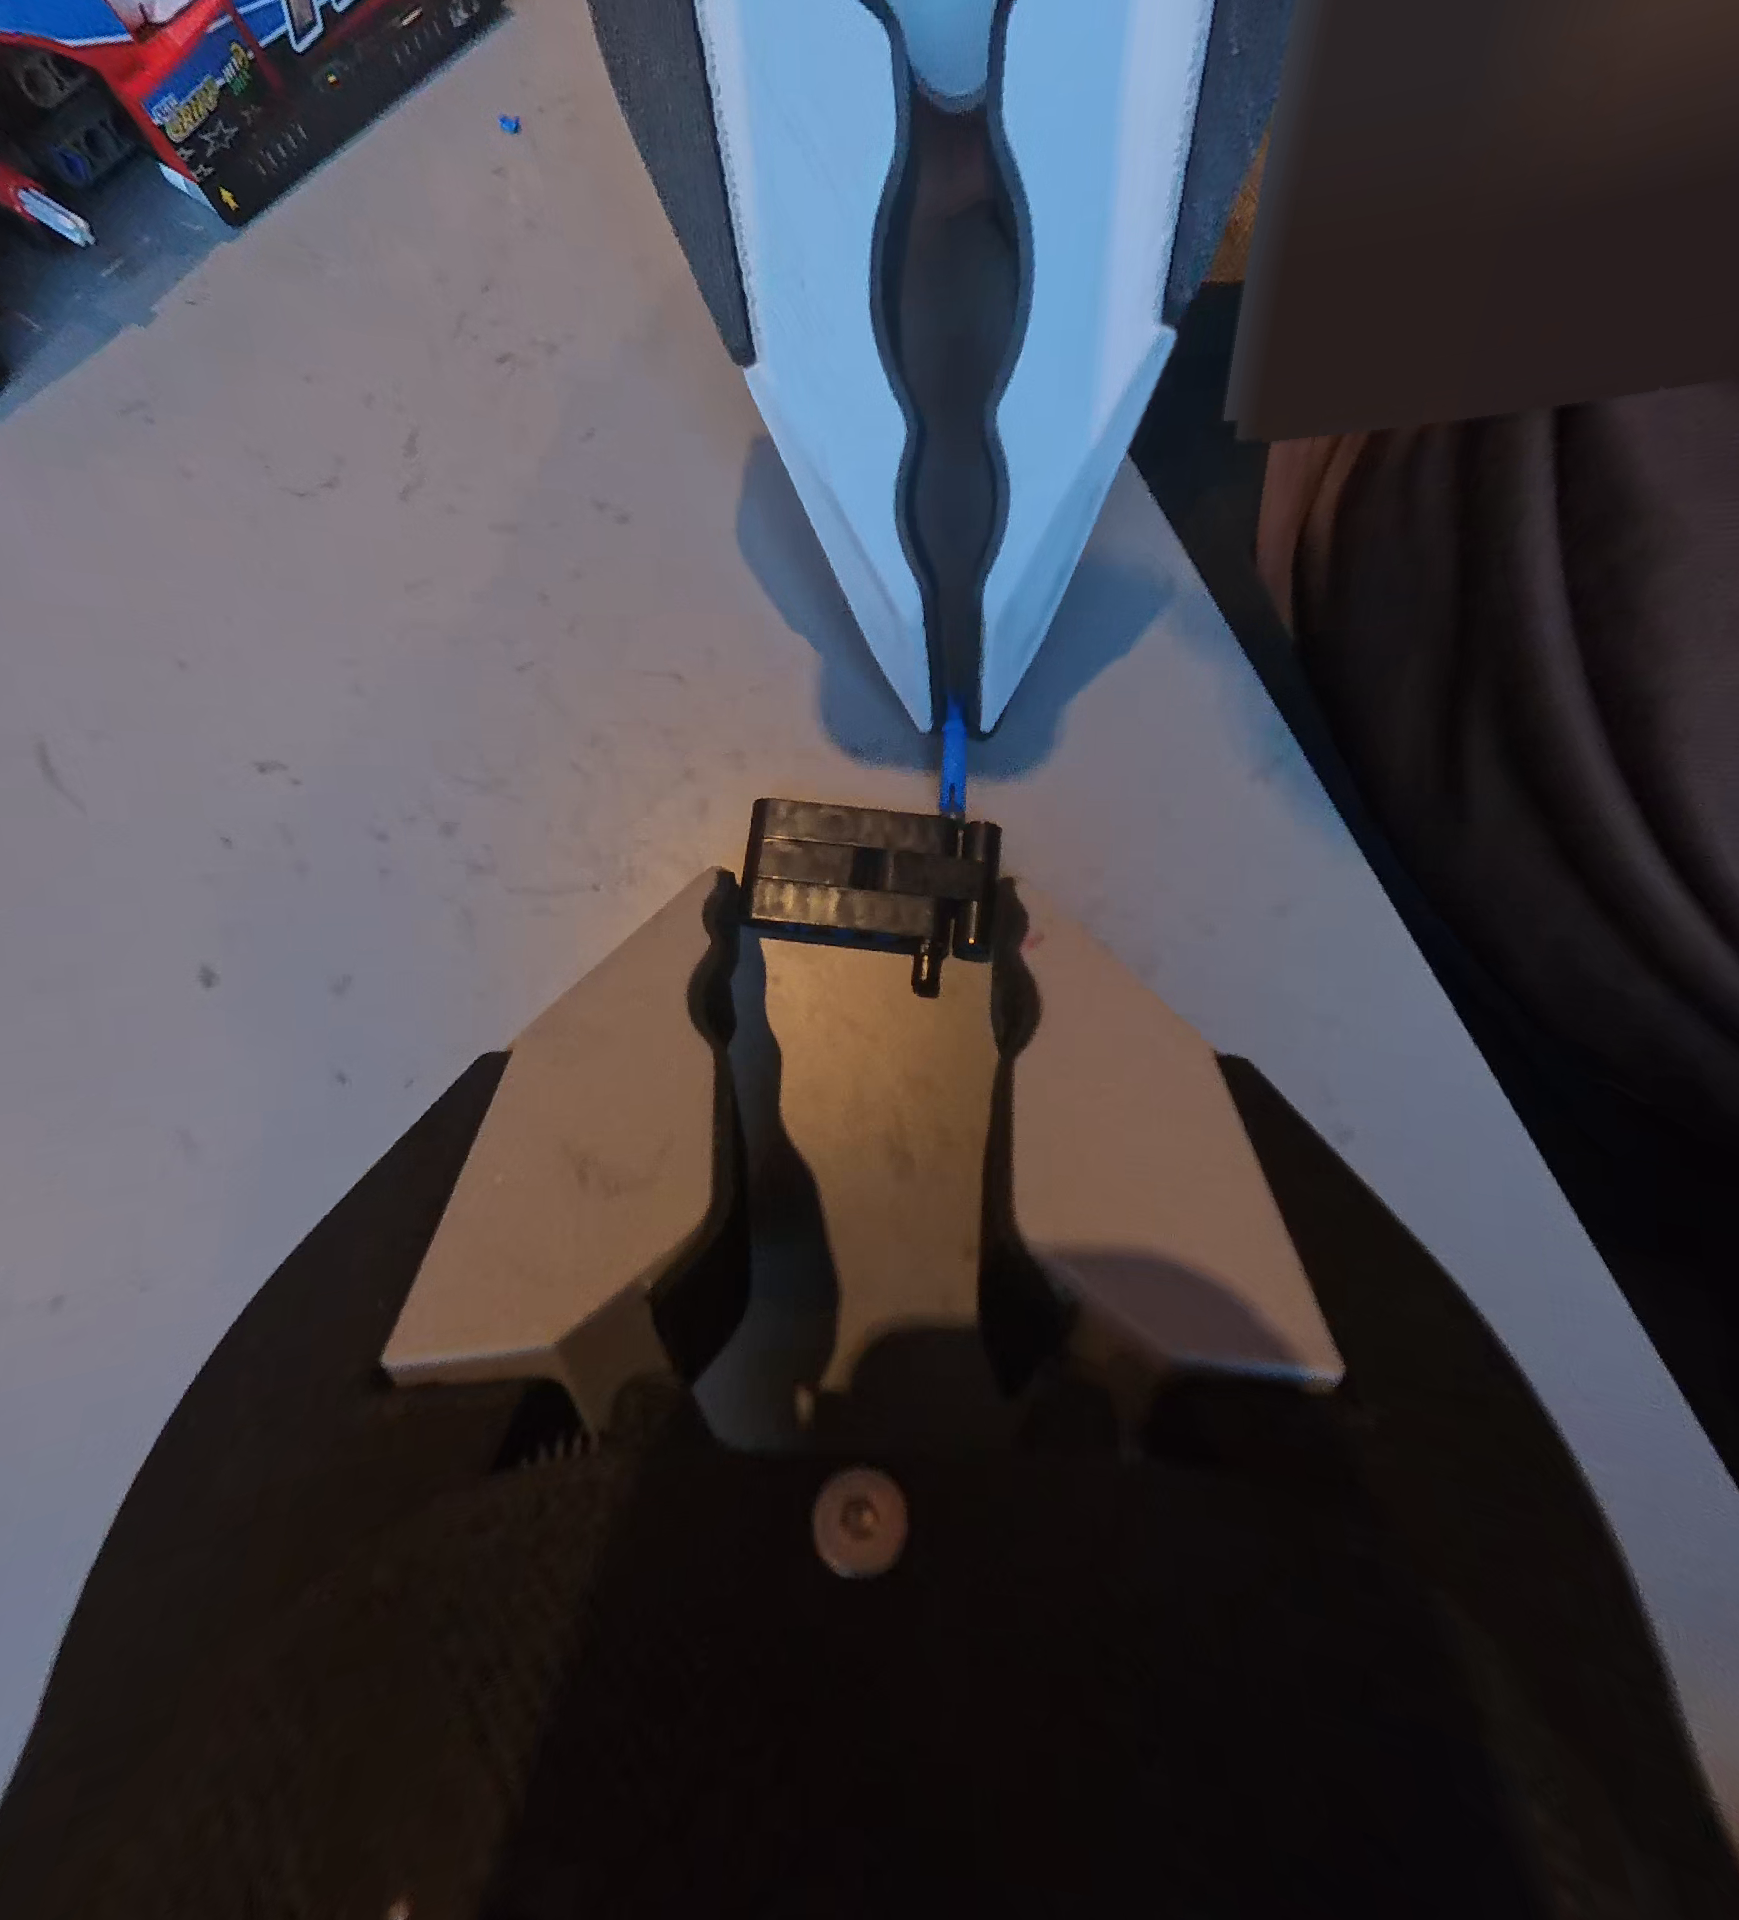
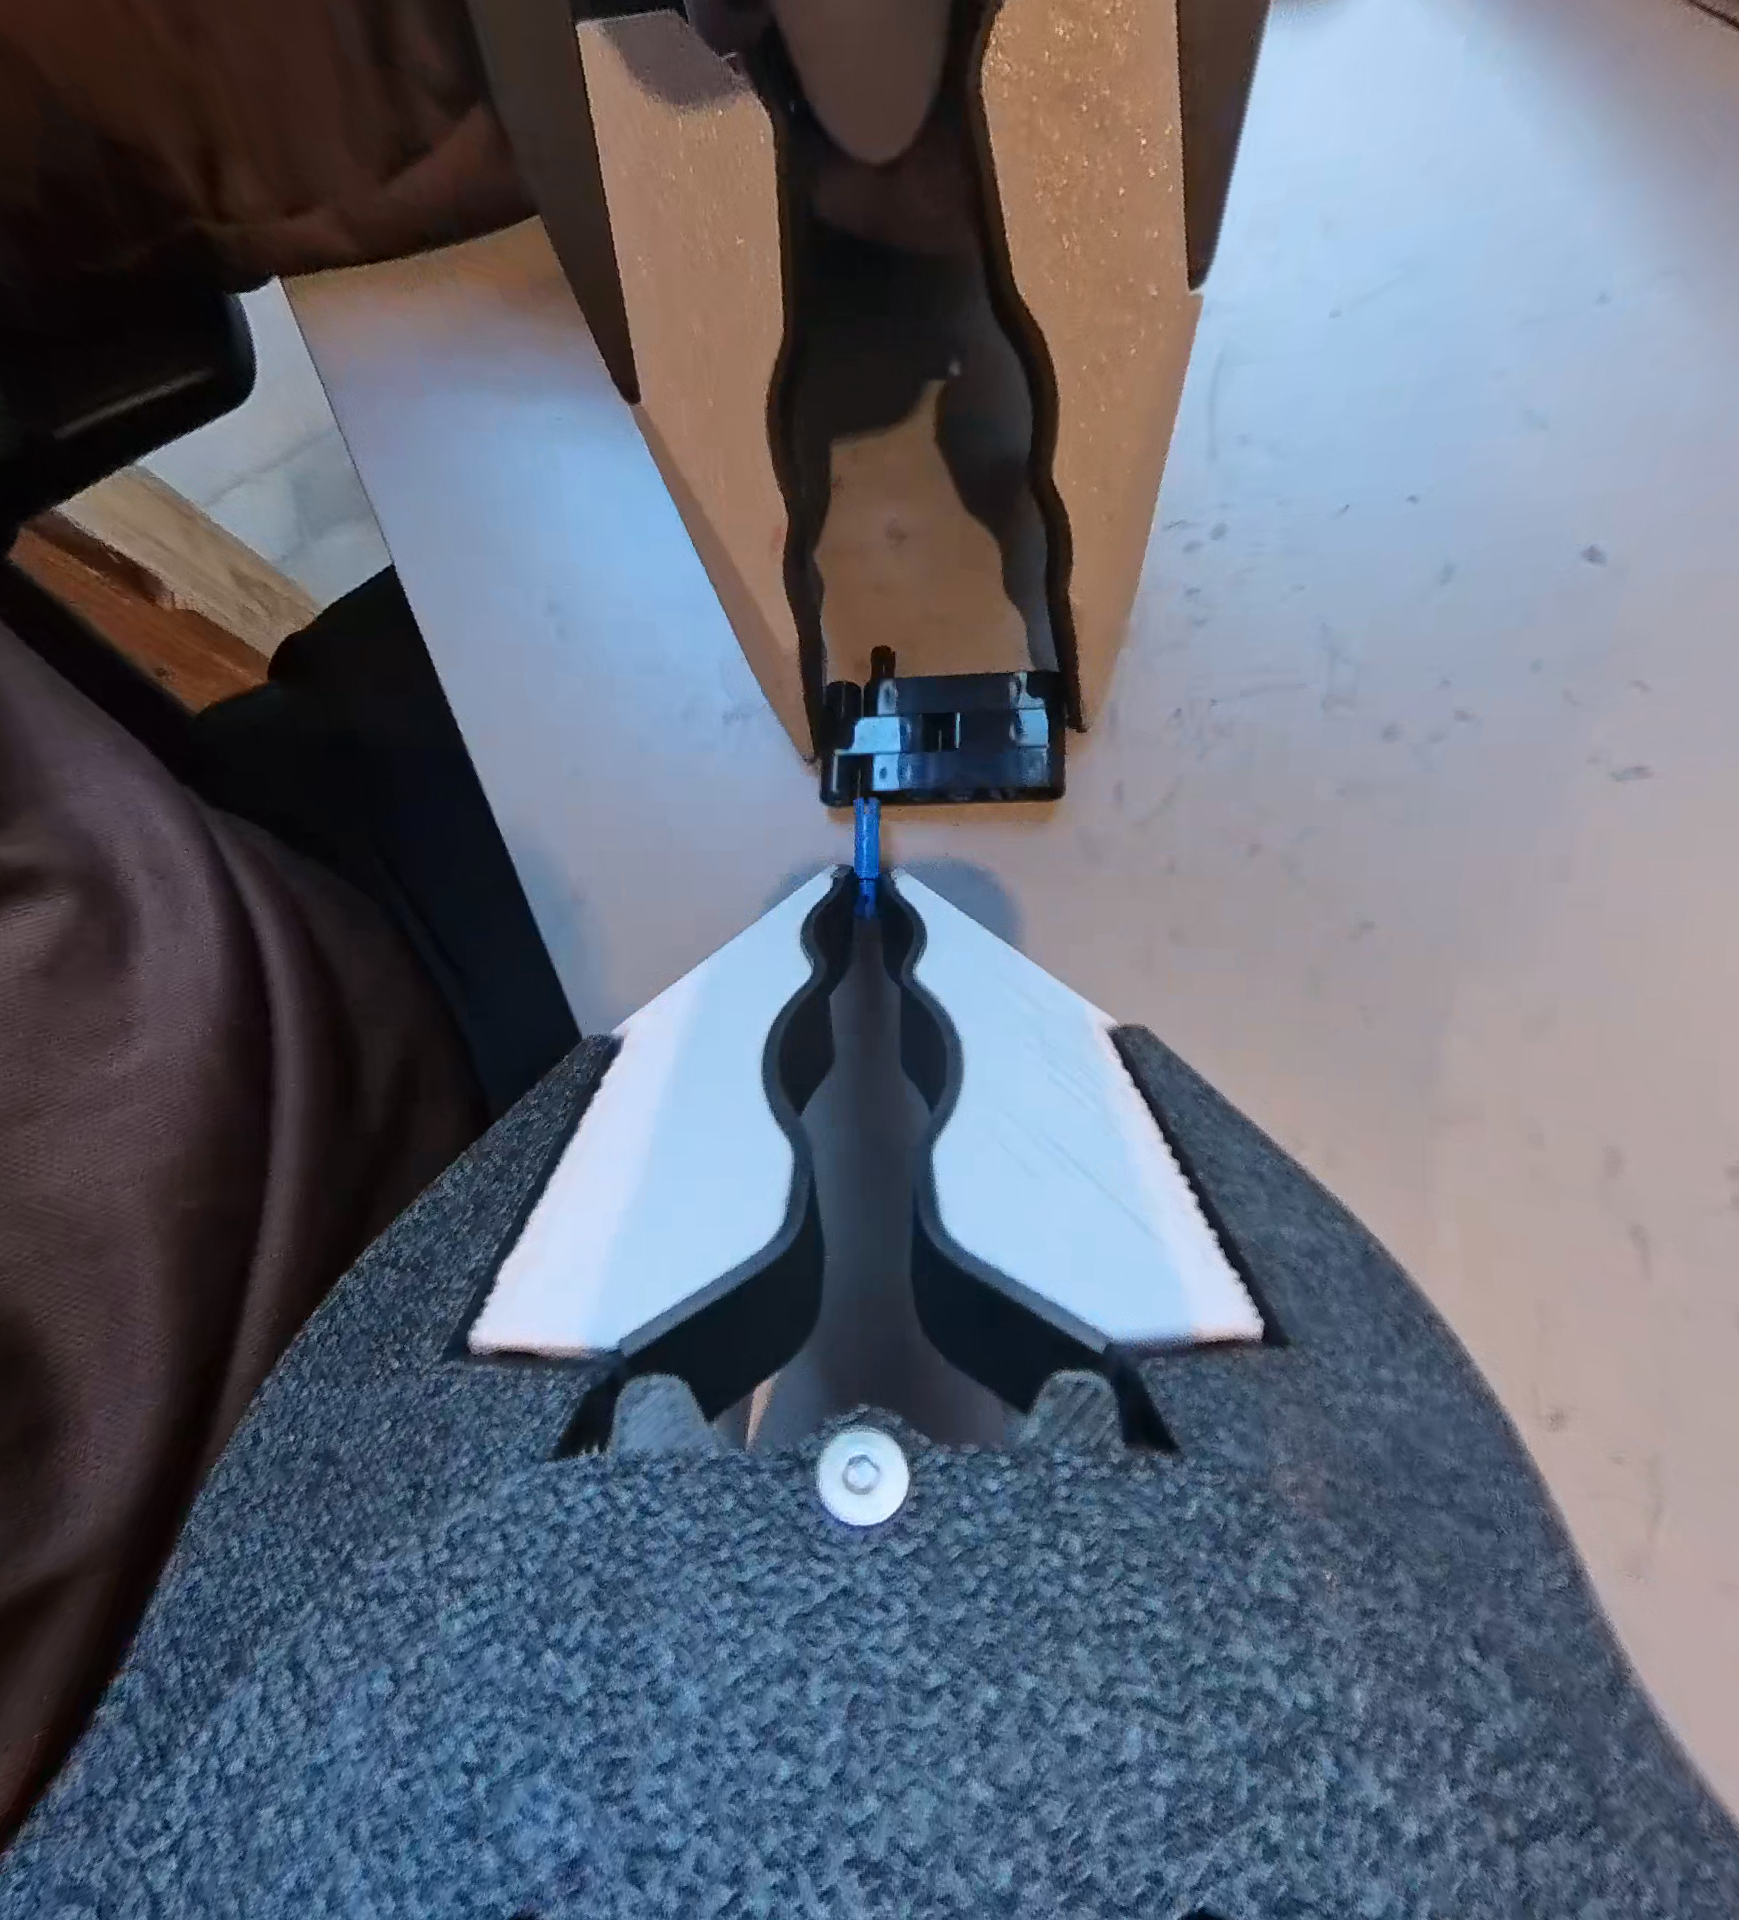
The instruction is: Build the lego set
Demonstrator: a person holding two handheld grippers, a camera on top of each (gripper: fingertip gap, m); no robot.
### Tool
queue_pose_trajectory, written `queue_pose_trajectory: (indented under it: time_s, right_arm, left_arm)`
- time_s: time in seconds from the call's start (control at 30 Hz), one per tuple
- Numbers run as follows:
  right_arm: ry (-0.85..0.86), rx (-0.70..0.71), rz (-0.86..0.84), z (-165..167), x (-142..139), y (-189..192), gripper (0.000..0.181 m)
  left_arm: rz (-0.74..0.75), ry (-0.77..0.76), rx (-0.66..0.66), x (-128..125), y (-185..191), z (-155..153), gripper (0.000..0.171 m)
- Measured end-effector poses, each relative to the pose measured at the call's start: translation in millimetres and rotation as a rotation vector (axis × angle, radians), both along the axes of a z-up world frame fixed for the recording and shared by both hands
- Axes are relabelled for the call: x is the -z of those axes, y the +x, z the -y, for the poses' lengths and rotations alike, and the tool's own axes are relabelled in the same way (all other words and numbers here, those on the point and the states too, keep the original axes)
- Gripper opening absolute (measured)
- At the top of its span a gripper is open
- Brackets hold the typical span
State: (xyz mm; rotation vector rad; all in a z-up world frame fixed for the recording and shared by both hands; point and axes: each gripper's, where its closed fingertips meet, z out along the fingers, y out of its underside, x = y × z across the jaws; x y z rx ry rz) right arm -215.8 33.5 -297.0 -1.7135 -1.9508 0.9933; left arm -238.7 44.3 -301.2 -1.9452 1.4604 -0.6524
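My left gripper [image 1: 870, 914] is shut on a small black lego assembly [image 1: 860, 878] of stacked beams, held between its fingertips just above the white table [image 1: 325, 727]. A black pin [image 1: 925, 971] sticks out of the assembly toward me. My right gripper [image 2: 865, 883] faces the left one and is shut on a thin blue pin [image 2: 865, 847]. The blue pin's tip meets the end of the black assembly [image 2: 948, 743]. In the left wrist view the right gripper [image 1: 953, 717] comes down from the top with the blue pin [image 1: 951, 764]. The left gripper also shows in the right wrist view [image 2: 938, 717].
A partly built red, blue and black lego car [image 1: 65, 145] sits at the far left of the table. A tiny blue piece [image 1: 509, 124] lies near it. The table edge [image 1: 1364, 831] runs close on the right, with a person's dark clothing [image 1: 1571, 727] beyond it. My left and right fingertips are right by each other.
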Motion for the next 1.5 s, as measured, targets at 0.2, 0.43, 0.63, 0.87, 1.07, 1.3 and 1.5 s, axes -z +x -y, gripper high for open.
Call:
queue_pose_trajectory:
  time_s: [0.2, 0.43, 0.63, 0.87, 1.07, 1.3, 1.5]
  right_arm:
    - [-0.001, 0.053, 0.078, -2.1, 3.9, -3.7, 0.004]
    - [0.068, 0.054, 0.095, -3.8, 4.3, -5.7, 0.003]
    - [0.297, -0.044, 0.044, -3.9, 4.5, -6.3, 0.003]
    - [-0.025, 0.07, 0.065, -3.6, 3.2, -10.6, 0.003]
    - [0.165, -0.079, 0.033, -4.4, 4.6, -5.6, 0.004]
    - [0.27, -0.264, 0.074, -5.2, 5.1, -5.6, 0.004]
    - [0.181, -0.273, 0.172, -5.7, 5.6, -3.5, 0.004]
  left_arm:
    - [-0.001, 0.002, -0.013, 0.0, -0.9, -0.5, 0.047]
    - [-0.001, -0.003, -0.037, 0.1, -1.4, -2.0, 0.046]
    - [0.003, -0.013, -0.074, 0.0, -2.0, -2.5, 0.046]
    - [-0.006, 0.007, -0.118, -0.1, -4.3, -9.3, 0.046]
    - [0.0, -0.001, -0.084, -0.1, -2.1, -4.8, 0.047]
    - [0.0, -0.001, -0.079, -0.2, -2.1, -4.1, 0.047]
    - [-0.002, 0.005, -0.069, -0.3, -1.4, -2.7, 0.046]
